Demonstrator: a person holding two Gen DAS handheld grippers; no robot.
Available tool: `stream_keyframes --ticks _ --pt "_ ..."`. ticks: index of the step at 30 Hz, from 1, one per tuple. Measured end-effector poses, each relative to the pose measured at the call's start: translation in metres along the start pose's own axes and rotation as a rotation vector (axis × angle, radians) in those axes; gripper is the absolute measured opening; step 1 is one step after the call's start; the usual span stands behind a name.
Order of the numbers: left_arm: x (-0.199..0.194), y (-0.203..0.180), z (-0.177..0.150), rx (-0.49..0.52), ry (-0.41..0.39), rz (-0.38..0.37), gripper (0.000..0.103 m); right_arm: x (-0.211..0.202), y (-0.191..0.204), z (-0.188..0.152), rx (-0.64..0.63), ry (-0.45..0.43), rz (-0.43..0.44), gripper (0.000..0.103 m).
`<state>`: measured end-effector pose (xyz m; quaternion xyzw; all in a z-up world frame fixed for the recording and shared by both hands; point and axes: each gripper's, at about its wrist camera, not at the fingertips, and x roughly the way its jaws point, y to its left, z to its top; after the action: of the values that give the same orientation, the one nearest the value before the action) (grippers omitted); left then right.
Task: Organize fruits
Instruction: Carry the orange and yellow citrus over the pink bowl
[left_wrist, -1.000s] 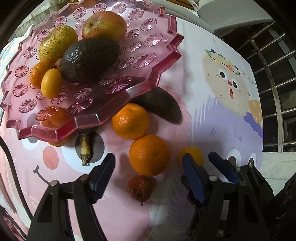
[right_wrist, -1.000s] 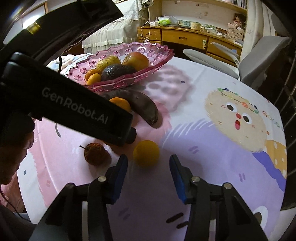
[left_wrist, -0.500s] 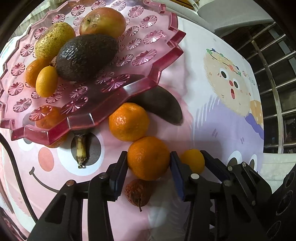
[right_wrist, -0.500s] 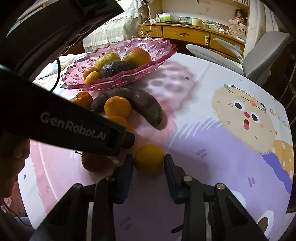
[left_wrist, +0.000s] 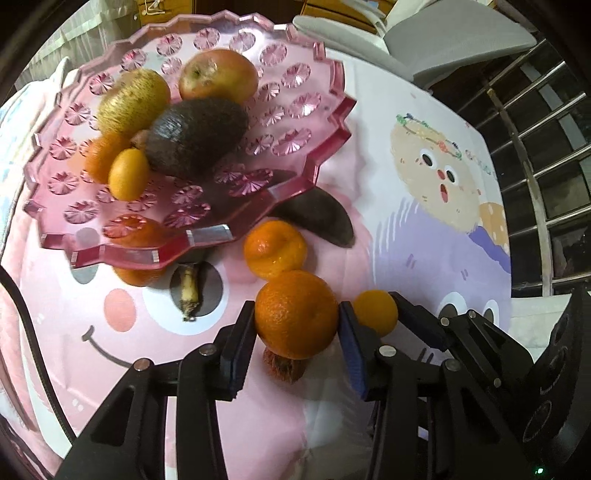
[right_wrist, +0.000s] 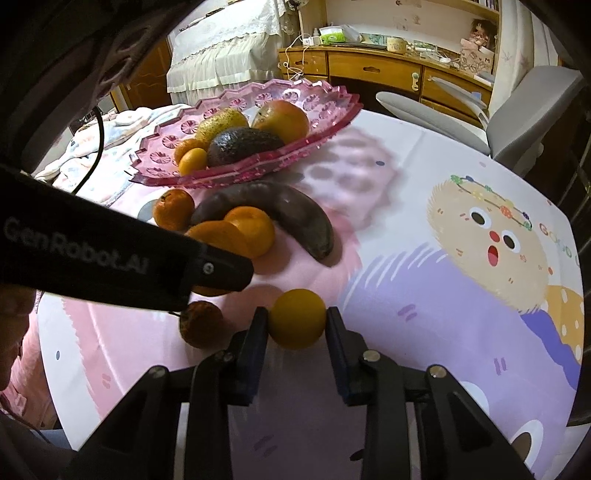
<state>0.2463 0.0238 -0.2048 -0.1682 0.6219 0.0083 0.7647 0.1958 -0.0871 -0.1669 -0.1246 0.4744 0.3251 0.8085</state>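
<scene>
My left gripper (left_wrist: 297, 325) is shut on a large mandarin (left_wrist: 295, 314) and holds it above a brown dried lychee (left_wrist: 284, 365) on the table. My right gripper (right_wrist: 296, 328) is shut on a small yellow-orange fruit (right_wrist: 296, 323), which also shows in the left wrist view (left_wrist: 375, 312). The pink glass fruit plate (left_wrist: 207, 236) stands raised at the back with an avocado (left_wrist: 195, 136), an apple (left_wrist: 218, 75), a pear (left_wrist: 133, 101) and small oranges. Another mandarin (left_wrist: 275, 249) and a dark banana (left_wrist: 317, 219) lie below its rim.
A third mandarin (right_wrist: 173, 209) lies under the plate's left side. The table carries a pink and purple cartoon cloth (right_wrist: 480, 229). A grey chair (right_wrist: 517, 107) and a wooden desk (right_wrist: 388, 70) stand behind the table. A metal railing (left_wrist: 546, 155) is at the right.
Both grippers closed from open onto their fruits. The left gripper moved forward over the lychee and took the large mandarin; the right took the small yellow-orange fruit.
</scene>
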Motion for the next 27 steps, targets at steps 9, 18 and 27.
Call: stream_keyframes --ticks 9,18,27 --pt "-0.050 0.013 -0.010 0.032 -0.059 -0.033 0.042 -0.030 0.016 0.013 0.001 -0.032 -0.017 0.032" --pt "-0.102 0.032 -0.013 0.121 -0.126 -0.066 0.042 -0.054 0.035 0.027 0.046 -0.058 -0.040 0.032" --pt "-0.123 0.055 -0.002 0.179 -0.150 -0.105 0.042 -0.056 0.068 0.047 0.095 -0.070 -0.088 0.032"
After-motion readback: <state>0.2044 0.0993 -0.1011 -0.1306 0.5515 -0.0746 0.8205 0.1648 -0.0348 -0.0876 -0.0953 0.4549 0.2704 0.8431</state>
